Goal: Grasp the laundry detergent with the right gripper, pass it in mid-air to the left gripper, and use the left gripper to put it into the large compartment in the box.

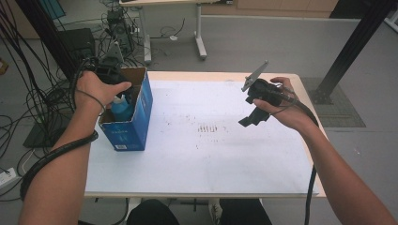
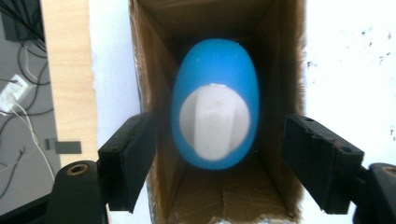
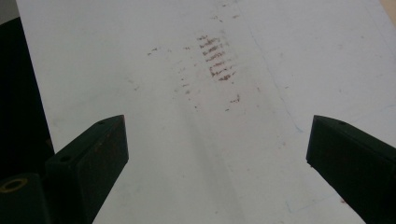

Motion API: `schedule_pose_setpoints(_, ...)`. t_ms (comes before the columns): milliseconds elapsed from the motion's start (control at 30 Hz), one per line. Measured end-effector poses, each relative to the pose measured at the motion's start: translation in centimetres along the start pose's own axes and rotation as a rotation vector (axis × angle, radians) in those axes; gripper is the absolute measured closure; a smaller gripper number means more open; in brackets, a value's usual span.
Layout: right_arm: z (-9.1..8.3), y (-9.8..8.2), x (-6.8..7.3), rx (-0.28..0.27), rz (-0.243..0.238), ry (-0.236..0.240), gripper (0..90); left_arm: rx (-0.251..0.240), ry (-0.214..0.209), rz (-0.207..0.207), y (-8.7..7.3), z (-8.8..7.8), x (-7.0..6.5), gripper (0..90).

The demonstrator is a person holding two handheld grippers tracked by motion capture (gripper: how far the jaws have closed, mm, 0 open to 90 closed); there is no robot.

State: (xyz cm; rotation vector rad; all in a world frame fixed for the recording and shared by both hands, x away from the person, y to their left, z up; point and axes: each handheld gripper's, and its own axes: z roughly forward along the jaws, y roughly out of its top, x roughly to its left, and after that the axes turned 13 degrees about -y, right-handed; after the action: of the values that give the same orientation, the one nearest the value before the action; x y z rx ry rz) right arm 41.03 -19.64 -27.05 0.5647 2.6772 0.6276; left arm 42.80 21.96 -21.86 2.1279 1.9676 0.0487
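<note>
At the left of the high view, the left tool [image 1: 109,75] hangs over the open blue cardboard box [image 1: 141,122] on the tabletop [image 1: 211,164]. In the left gripper view its jaws stand apart, touching nothing, on either side of the blue bottle [image 2: 215,79] with a white cap [image 2: 215,122] standing upright inside the box. The right tool [image 1: 251,119], at centre right, is held above the stained white sheet [image 3: 224,60], jaws wide apart and empty

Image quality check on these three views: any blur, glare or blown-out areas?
Left gripper view: blue bottle in the cardboard box is soft and out of focus, the paper at right blown out. Right gripper view: sharp, even light, brown smudges crisp. High view: slightly soft, no harsh glare on the table.
</note>
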Motion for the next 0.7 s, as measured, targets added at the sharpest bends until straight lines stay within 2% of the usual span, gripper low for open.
schedule_pose_setpoints(167, -0.5, -0.2, -0.5, 0.019, 0.01, -0.01, 5.7, -0.026, -0.017, 0.031, 0.1, -1.1, -1.6, 21.2)
schedule_pose_setpoints(300, -0.8, -0.2, -0.9, 0.038, 0.014, -0.02, 5.7, -0.03, -0.032, 0.074, 0.3, -1.4, -3.3, 19.6)
schedule_pose_setpoints(500, -1.0, -0.3, -2.2, 0.061, 0.038, -0.036, 5.7, -0.026, -0.056, 0.14, 0.6, -1.4, -5.7, 18.5)
schedule_pose_setpoints(700, -1.0, -0.3, -3.5, 0.085, 0.058, -0.044, 5.8, -0.018, -0.101, 0.188, 1.0, -0.8, -8.1, 16.1)
